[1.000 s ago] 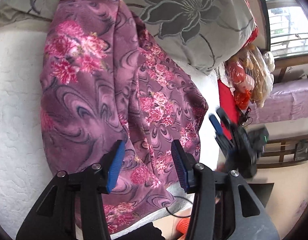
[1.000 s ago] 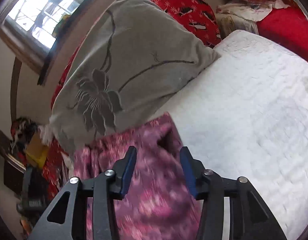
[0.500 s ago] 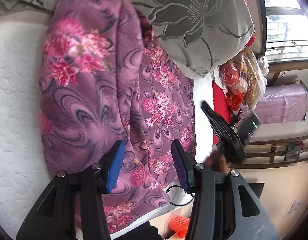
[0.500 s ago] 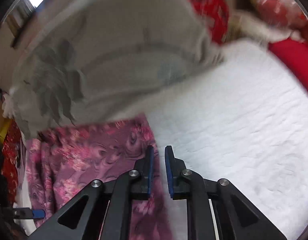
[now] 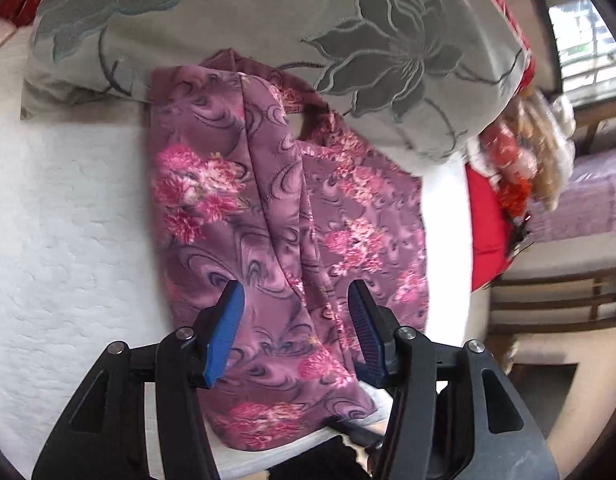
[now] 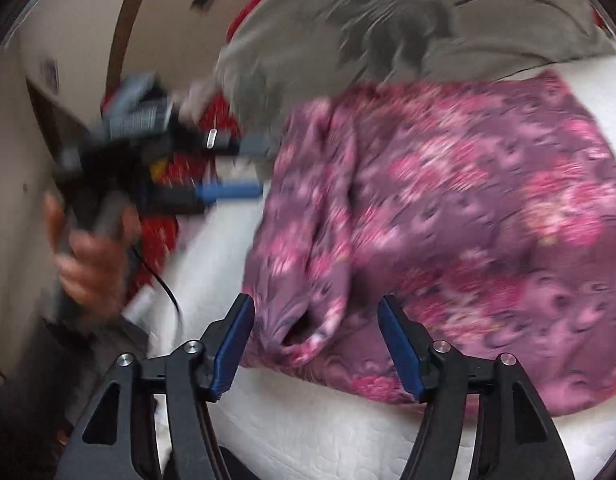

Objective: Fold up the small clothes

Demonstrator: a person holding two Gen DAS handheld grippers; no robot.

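- One purple floral garment lies rumpled on the white quilted mattress, its top edge against a grey flowered pillow.
- Left gripper and right gripper: jaws spread, holding nothing.

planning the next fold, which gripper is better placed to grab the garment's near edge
Right, probably. The right gripper has open jaws on either side of a bunched corner of the garment. The left gripper is open too, but over the flat middle of the cloth, with no edge between its jaws.
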